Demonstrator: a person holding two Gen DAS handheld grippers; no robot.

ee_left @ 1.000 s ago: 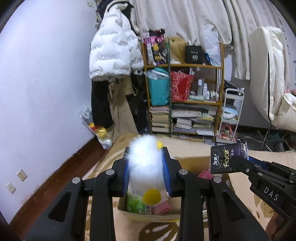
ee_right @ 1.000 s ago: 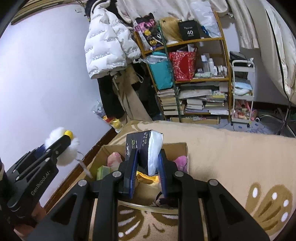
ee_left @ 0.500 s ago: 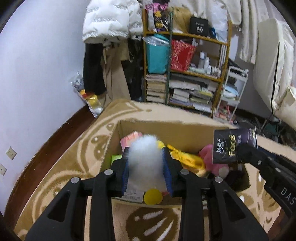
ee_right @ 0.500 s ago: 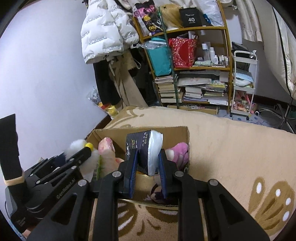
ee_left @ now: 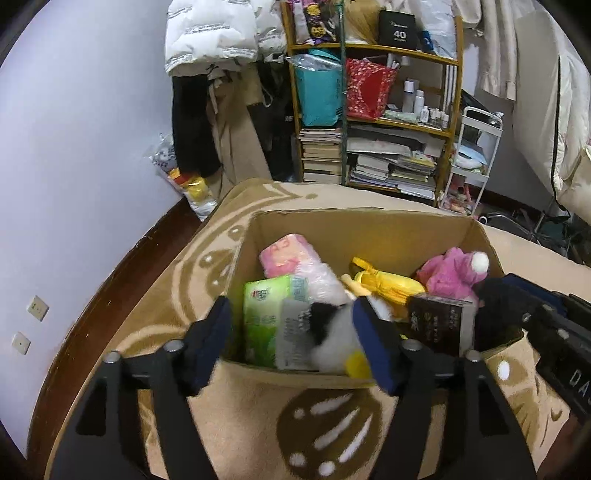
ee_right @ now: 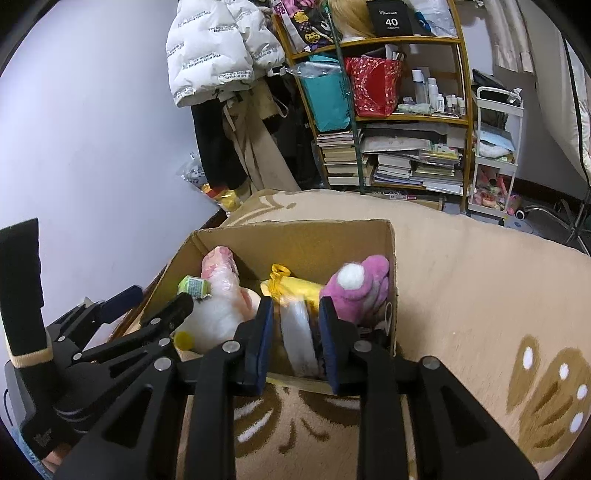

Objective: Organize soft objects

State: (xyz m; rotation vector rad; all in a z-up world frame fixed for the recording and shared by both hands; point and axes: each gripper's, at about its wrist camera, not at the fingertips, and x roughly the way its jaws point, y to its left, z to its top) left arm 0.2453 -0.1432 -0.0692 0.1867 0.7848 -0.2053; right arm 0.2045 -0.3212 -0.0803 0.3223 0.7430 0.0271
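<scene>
"40" on black shelf box (ee_right: 392, 18)

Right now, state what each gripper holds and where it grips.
Nothing is held. Left gripper is open, the white plush toy lying loose in the box. Right gripper is open around the tissue pack.

Beige patterned blanket (ee_right: 461, 295) over the bed, open cardboard box (ee_right: 306, 243) resting on it
</scene>
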